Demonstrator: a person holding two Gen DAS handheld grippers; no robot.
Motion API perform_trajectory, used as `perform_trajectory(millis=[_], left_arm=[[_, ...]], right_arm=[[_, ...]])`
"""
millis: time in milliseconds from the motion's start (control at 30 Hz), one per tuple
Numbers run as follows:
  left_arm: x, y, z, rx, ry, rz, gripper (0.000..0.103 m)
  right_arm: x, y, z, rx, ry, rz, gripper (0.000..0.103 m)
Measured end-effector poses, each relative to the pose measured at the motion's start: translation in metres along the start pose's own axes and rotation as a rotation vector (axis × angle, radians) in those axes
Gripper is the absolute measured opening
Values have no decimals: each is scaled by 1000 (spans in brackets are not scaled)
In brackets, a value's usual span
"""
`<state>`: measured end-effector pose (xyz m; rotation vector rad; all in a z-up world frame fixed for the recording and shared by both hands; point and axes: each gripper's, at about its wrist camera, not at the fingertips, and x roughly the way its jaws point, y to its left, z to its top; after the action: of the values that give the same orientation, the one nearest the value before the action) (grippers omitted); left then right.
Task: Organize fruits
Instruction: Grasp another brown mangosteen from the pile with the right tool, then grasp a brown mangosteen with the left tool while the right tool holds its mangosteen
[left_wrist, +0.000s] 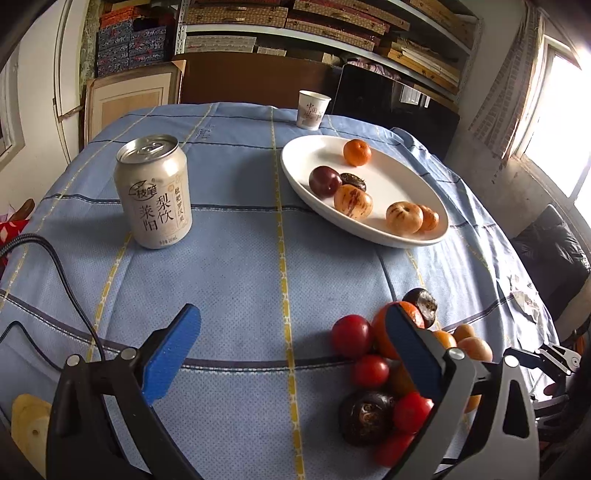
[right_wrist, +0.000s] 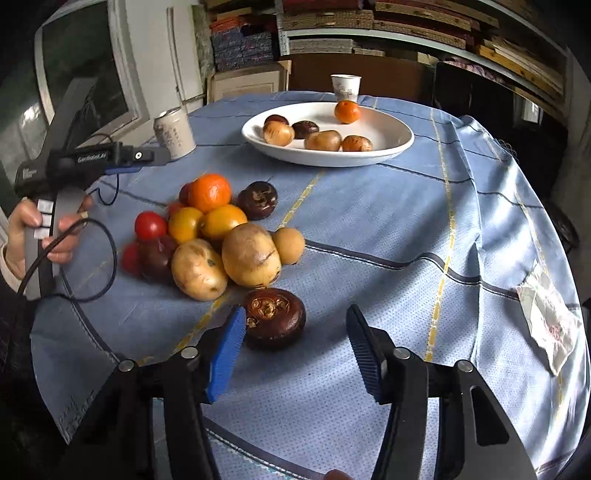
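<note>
shelves (left_wrist: 332, 26): stacked boxes, back wall | window (left_wrist: 561, 122): bright daylight, right | curtain (left_wrist: 506, 85): brick-patterned

The left gripper (left_wrist: 291, 343) is held low and level with its blue-padded jaws spread wide and nothing between them. From the right wrist view, the person's left hand (right_wrist: 40, 236) wraps its grey handle, fingers curled round it. The right gripper (right_wrist: 295, 350) is likewise spread wide, angled downward, its pads gripping nothing.
</note>
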<state>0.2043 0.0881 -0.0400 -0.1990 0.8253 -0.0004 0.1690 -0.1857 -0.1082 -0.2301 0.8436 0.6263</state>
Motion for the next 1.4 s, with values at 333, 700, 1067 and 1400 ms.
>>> perform_trajectory(millis=[333,700,1067,1400], left_arm=[[-4,4,-5,11,4,5,98],[-4,5,-10,26,5,29,98],[-13,-6,-27,247,29,-61,98],[-9,-18,-48,376,76,-128,63]], right_arm=[[16,17,5,-94,57,-16,52],[10,-14,-2,86,-27,137,42],[2,-57,-12,329,-133,366,42],[3,-59,-12,337,-129,390,42]])
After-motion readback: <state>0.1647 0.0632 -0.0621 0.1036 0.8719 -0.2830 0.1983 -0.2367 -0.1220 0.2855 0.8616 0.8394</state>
